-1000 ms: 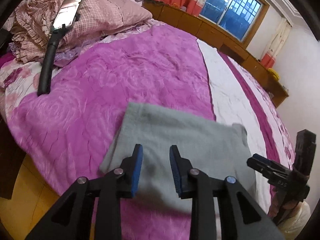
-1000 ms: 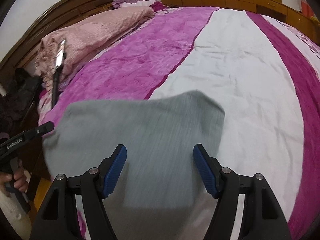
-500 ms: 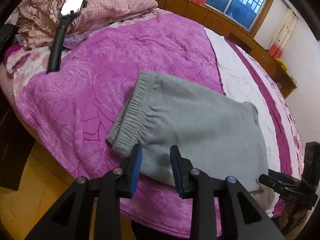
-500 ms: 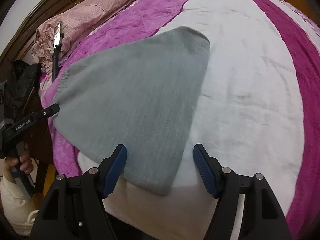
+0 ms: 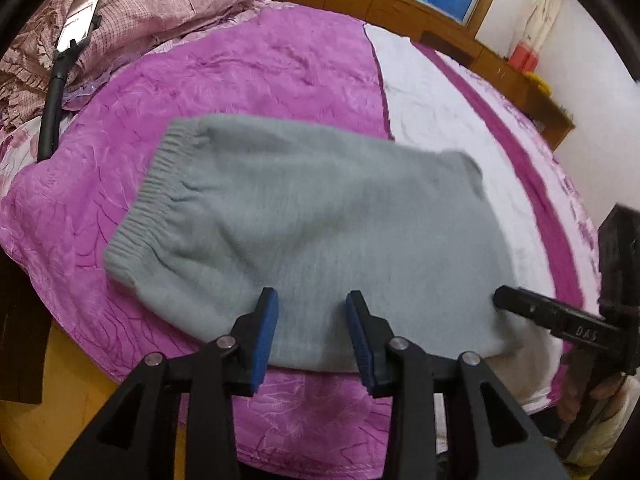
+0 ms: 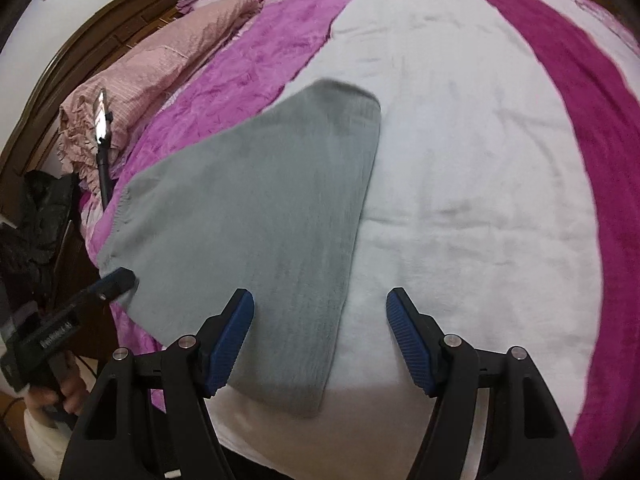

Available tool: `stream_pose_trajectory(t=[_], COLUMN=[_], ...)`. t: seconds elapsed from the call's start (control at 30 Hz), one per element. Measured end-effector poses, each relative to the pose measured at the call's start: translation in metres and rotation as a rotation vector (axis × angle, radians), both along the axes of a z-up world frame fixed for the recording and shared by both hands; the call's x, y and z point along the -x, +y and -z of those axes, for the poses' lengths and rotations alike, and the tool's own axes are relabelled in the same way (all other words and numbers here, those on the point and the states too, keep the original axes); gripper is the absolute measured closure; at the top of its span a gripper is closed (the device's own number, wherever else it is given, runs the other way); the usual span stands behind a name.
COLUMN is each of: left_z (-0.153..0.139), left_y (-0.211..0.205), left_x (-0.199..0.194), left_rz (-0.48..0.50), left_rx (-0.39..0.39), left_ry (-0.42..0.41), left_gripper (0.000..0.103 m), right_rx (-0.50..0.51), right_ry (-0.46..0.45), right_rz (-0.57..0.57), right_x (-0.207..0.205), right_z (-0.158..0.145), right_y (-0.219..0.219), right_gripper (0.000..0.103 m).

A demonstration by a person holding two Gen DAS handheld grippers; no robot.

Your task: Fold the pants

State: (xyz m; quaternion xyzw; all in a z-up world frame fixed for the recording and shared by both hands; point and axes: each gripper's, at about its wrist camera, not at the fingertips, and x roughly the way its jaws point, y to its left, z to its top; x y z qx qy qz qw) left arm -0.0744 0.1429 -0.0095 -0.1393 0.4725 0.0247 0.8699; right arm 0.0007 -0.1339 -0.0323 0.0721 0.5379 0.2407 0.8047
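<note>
I look down on the folded grey knit pants [image 5: 320, 216] lying flat near the front edge of the bed, across the seam where the magenta quilted bedspread [image 5: 248, 80] meets its white stripe [image 6: 460, 140], ribbed elastic waistband [image 5: 160, 184] turned toward the pink checked pillows [image 5: 160, 4]. My left gripper [image 5: 312, 332], black-armed with blue ribbed pads, hovers over the pants' near edge; its jaws have just been opening and stand narrowly apart, with nothing pinched between them. My right gripper [image 6: 320, 336] hangs above the pants' near right corner, jaws wide and empty. A phone on a black selfie stick [image 5: 60, 76] rests against the pillows.
</note>
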Motion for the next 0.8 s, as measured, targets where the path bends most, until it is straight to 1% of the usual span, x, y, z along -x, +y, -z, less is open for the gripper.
stream_pose_trajectory(t=[0.1, 0.17, 0.27, 0.33, 0.37, 0.4, 0.43, 0.5, 0.53, 0.6, 0.67, 0.77, 0.8], left_z=[0.002, 0.004, 0.005, 0.005, 0.005, 0.005, 0.005, 0.005, 0.006, 0.006, 0.006, 0.005, 0.003], left_y=[0.002, 0.004, 0.004, 0.001, 0.000, -0.002, -0.003, -0.004, -0.003, -0.002, -0.002, -0.002, -0.003], left_x=[0.002, 0.002, 0.003, 0.002, 0.003, 0.002, 0.002, 0.002, 0.002, 0.001, 0.002, 0.003, 0.004], left_rz=[-0.004, -0.009, -0.017, -0.007, 0.000, 0.005, 0.009, 0.011, 0.008, 0.003, 0.007, 0.002, -0.001], left_rx=[0.011, 0.022, 0.024, 0.019, 0.013, 0.007, 0.002, 0.002, 0.006, 0.016, 0.014, 0.016, 0.017], left_ry=[-0.007, -0.006, -0.010, -0.013, -0.016, -0.017, -0.018, -0.020, -0.022, -0.025, -0.027, -0.029, -0.030], left_gripper=[0.065, 0.065, 0.064, 0.059, 0.058, 0.057, 0.056, 0.054, 0.054, 0.054, 0.054, 0.054, 0.054], right_rx=[0.006, -0.005, -0.022, -0.016, 0.000, 0.020, 0.019, -0.071, -0.100, -0.116, -0.127, -0.170, -0.180], right_ry=[-0.010, -0.011, -0.011, -0.008, -0.007, -0.002, 0.004, 0.009, 0.013, 0.014, 0.003, -0.002, 0.004], right_rz=[0.000, -0.001, -0.030, -0.068, -0.082, -0.090, -0.096, -0.112, -0.112, -0.103, -0.092, -0.060, -0.045], right_x=[0.000, -0.001, -0.001, 0.000, 0.001, 0.000, -0.001, -0.003, -0.004, -0.005, -0.004, -0.002, -0.003], right_z=[0.007, 0.012, 0.015, 0.016, 0.014, 0.013, 0.011, 0.006, 0.005, 0.008, 0.013, 0.014, 0.015], right_y=[0.001, 0.000, 0.001, 0.008, 0.013, 0.017, 0.022, 0.028, 0.031, 0.036, 0.035, 0.024, 0.021], right_gripper=[0.039, 0.037, 0.028, 0.016, 0.015, 0.014, 0.015, 0.017, 0.017, 0.018, 0.020, 0.031, 0.037])
